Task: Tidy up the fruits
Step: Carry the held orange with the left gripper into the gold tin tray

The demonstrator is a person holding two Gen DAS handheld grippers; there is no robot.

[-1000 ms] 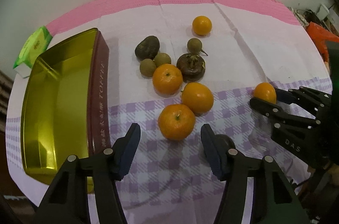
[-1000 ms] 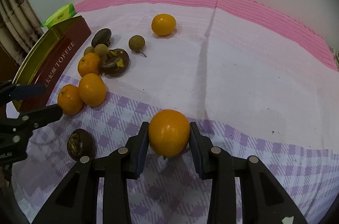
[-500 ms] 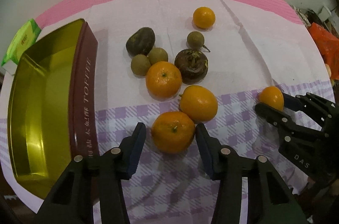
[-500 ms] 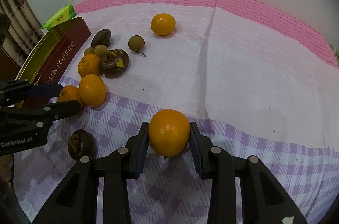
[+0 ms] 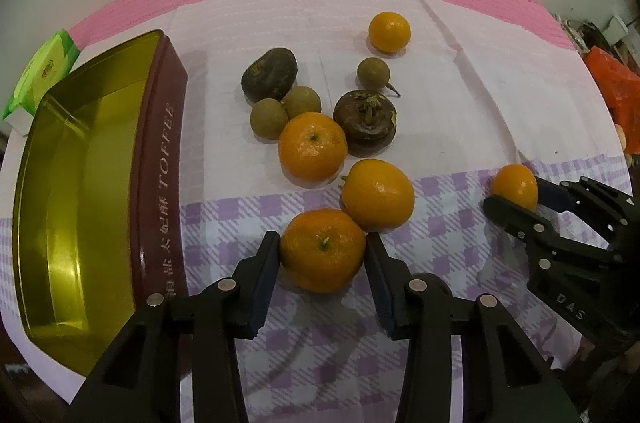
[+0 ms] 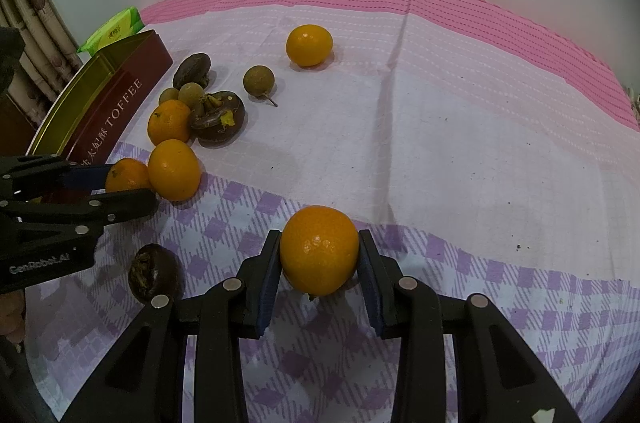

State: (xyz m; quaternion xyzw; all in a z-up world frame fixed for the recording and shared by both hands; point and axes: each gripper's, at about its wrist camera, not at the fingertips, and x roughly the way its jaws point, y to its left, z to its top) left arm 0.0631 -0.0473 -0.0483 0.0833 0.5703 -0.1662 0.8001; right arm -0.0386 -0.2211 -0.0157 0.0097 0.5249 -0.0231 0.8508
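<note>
My left gripper point(image 5: 322, 255) has its jaws closed against a mandarin point(image 5: 322, 250) that rests on the cloth. Two more mandarins point(image 5: 313, 147) point(image 5: 377, 193) lie just beyond it, touching. My right gripper point(image 6: 319, 259) is shut on another orange point(image 6: 319, 249), low over the checked cloth; it also shows in the left wrist view point(image 5: 515, 187). Dark mangosteens point(image 5: 365, 123) point(image 5: 269, 75), small brown longans point(image 5: 269, 117) and a far orange point(image 5: 389, 32) lie behind. The open gold toffee tin point(image 5: 72, 183) stands empty at the left.
A green packet point(image 5: 44, 71) lies behind the tin. Another dark fruit point(image 6: 154, 273) sits on the cloth between the two grippers. An orange bag point(image 5: 616, 95) is at the far right edge. The pink and white cloth runs back to a white wall.
My left gripper moved forward and closed its jaws around the nearest mandarin. My right gripper stayed still with its orange.
</note>
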